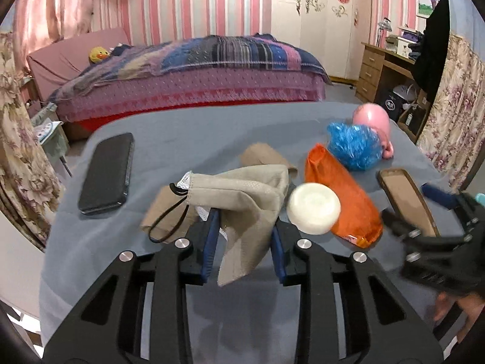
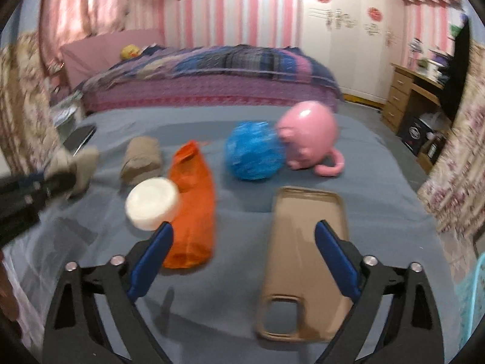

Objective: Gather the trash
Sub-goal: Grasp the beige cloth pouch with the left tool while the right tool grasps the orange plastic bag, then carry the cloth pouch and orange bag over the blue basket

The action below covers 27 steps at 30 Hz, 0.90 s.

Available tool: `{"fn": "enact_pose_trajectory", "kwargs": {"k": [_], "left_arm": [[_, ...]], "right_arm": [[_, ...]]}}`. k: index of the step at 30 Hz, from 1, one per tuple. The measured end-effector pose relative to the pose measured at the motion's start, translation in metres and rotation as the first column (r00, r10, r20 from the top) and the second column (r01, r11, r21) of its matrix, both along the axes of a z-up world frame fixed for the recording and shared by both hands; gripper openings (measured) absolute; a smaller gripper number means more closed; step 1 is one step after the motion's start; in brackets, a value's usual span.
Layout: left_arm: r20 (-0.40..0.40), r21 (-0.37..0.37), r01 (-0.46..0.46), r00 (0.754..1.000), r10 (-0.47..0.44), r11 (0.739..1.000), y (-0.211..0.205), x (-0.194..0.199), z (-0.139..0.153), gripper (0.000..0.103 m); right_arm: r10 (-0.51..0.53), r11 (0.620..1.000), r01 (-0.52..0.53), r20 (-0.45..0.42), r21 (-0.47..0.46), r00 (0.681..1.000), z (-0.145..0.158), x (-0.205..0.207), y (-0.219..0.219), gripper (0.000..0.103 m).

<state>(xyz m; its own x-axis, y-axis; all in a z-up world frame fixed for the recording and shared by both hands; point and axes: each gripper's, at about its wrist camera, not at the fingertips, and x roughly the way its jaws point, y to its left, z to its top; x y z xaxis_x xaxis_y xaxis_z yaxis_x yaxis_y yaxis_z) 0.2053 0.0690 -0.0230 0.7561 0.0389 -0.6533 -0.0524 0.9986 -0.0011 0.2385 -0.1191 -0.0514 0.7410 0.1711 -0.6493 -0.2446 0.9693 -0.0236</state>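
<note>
One crumpled beige face mask with a black ear loop [image 1: 242, 194] is the piece of trash in hand: it hangs between the blue pads of the left gripper [image 1: 244, 242], lifted just above the grey-blue cloth of the table [image 1: 188, 133]. The jaws stand only partly closed, and it is hard to tell whether the pads pinch the fabric firmly or merely graze a fold. My worry is that this soft, floppy cloth slips free if the hold is so shallow, or that the dangling loop snags the rolled brown cloth bundle [image 1: 263, 154] behind it during carrying. The mask's long axis runs from the loop end at far left down toward the near right, its free corner drooping toward the camera. Just to the right lie a round white plastic lid [image 1: 313, 207] and, touching it, an orange plastic wrapper [image 1: 342, 194] whose length points away from the viewer. The right gripper [image 2: 244, 259] hovers wide open and empty, its right finger above a tan silicone phone case [image 2: 303, 261]; a careless closing might gather the case rather than the wrapper. A black smartphone [image 1: 106, 173] lies well apart at left.
</note>
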Motion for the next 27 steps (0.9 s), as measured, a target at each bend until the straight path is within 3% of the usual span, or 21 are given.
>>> {"fn": "enact_pose_trajectory", "kwargs": {"k": [4,8,11,13,16,20,23,27], "left_arm": [[-0.006,-0.031,-0.026,1.000,0.026,0.999,0.016,0.002,0.003,0.029],[-0.004,-0.043,-0.039,0.999,0.039,0.998,0.021,0.004,0.004,0.029],[-0.003,-0.047,-0.043,0.999,0.043,0.998,0.018,0.005,0.004,0.029],[0.001,-0.039,-0.042,0.999,0.042,0.998,0.016,0.005,0.005,0.029],[0.025,-0.012,-0.033,0.999,0.033,0.999,0.007,0.002,0.011,0.030],[0.047,-0.052,-0.030,0.998,0.033,0.998,-0.001,0.000,0.021,0.030],[0.061,-0.097,-0.012,0.998,0.018,0.995,-0.013,-0.001,0.027,0.030],[0.078,-0.082,0.027,0.997,-0.021,0.996,-0.044,-0.003,0.034,0.030]], "right_arm": [[0.040,0.999,-0.040,-0.073,0.010,0.997,-0.014,0.010,0.015,0.072],[0.105,0.994,-0.105,-0.125,0.008,0.987,-0.024,0.016,0.028,0.031],[0.149,0.988,-0.152,-0.114,-0.009,0.982,-0.025,0.011,0.038,0.012],[0.155,0.988,-0.157,-0.079,-0.015,0.985,-0.021,0.005,0.039,0.005],[0.144,0.989,-0.144,-0.016,-0.016,0.989,-0.009,-0.004,0.031,0.004],[0.110,0.994,-0.109,0.062,-0.016,0.992,0.017,-0.022,0.002,0.004],[0.085,0.996,-0.084,0.076,-0.017,0.993,0.030,-0.031,-0.018,0.004],[0.025,1.000,-0.026,0.072,0.006,0.997,0.040,-0.036,-0.052,0.004]]}}
